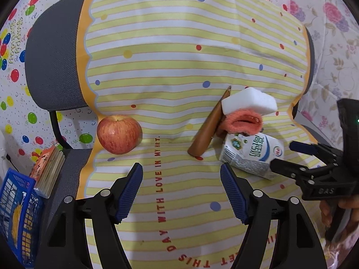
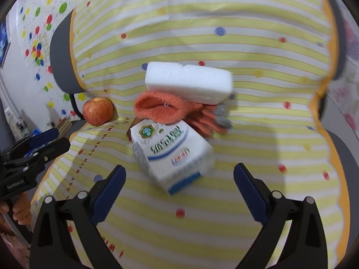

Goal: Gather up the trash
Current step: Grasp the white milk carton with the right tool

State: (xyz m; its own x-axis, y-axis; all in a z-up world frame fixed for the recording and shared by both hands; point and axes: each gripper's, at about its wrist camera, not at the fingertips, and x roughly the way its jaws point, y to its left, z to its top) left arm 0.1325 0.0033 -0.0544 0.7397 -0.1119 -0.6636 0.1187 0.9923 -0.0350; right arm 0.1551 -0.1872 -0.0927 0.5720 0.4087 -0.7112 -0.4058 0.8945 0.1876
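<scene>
A white milk carton (image 1: 251,154) lies on its side on the striped cloth; it also shows in the right wrist view (image 2: 172,154). An orange glove (image 1: 243,123) (image 2: 170,109) lies behind it, with a white foam block (image 1: 249,100) (image 2: 188,83) resting on the glove. A brown tapered stick (image 1: 208,130) lies left of them. A red apple (image 1: 119,134) (image 2: 97,111) sits further left. My left gripper (image 1: 181,192) is open and empty, short of the stick. My right gripper (image 2: 179,192) is open just in front of the carton, and shows in the left wrist view (image 1: 285,157).
The yellow striped cloth (image 1: 179,56) covers a table between grey chairs (image 1: 51,62). A blue basket (image 1: 15,213) and a stack of books (image 1: 48,170) sit at the lower left. Balloon-print and floral coverings surround the cloth.
</scene>
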